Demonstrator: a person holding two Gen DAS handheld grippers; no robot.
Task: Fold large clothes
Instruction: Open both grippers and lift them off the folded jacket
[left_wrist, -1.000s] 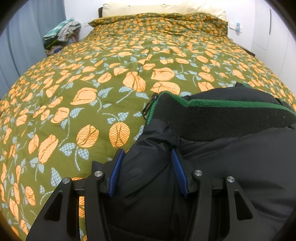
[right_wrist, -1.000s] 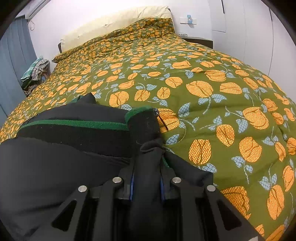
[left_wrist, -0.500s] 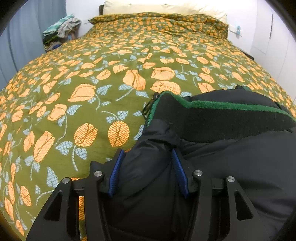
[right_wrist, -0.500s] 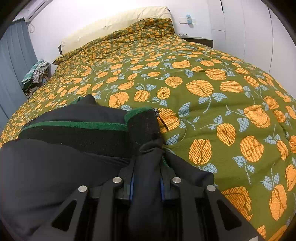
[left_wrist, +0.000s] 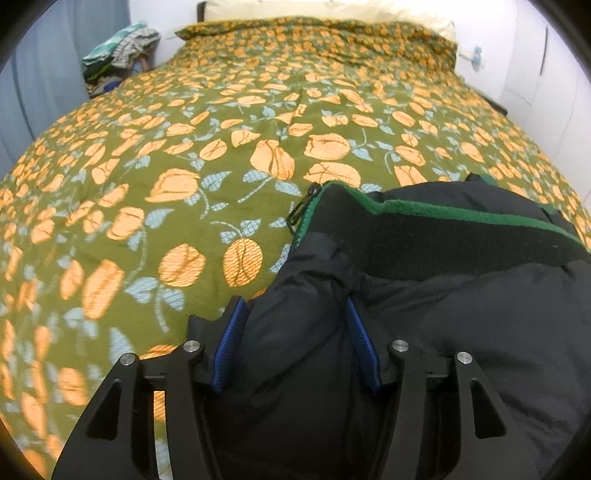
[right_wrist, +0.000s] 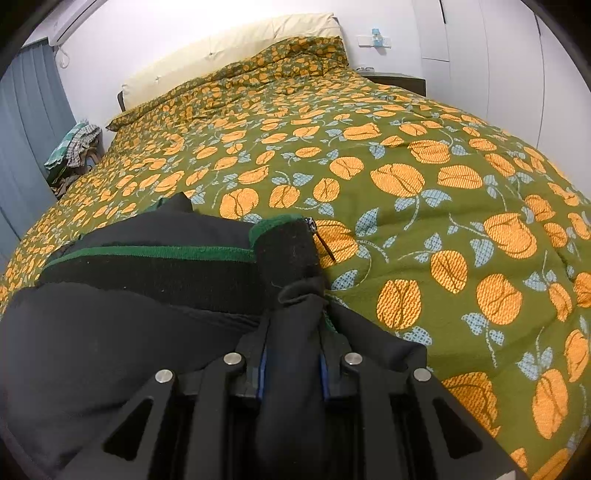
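A black padded jacket (left_wrist: 461, 314) with a green-edged collar (left_wrist: 443, 214) lies bunched on the bed, its zipper pull (left_wrist: 301, 210) hanging at the collar's left end. My left gripper (left_wrist: 293, 306) holds a thick fold of the jacket's left corner. Its jaws are opening, and the puffy cloth still fills the gap and touches both blue pads. In the right wrist view the jacket (right_wrist: 110, 332) lies at the lower left, and my right gripper (right_wrist: 293, 332) is shut tight on a narrow fold below the collar's right end, beside the other zipper pull (right_wrist: 325, 243).
The bed's green cover with orange flowers (left_wrist: 184, 184) stretches ahead to a cream pillow (right_wrist: 229, 44). A pile of clothes (left_wrist: 118, 62) sits by the blue curtain (right_wrist: 26, 129) at the far left. A dark nightstand (right_wrist: 399, 79) and white wardrobe doors stand at the far right.
The left gripper's jaws stand slightly wider around the jacket fold than before. The right gripper and the jacket have not visibly moved.
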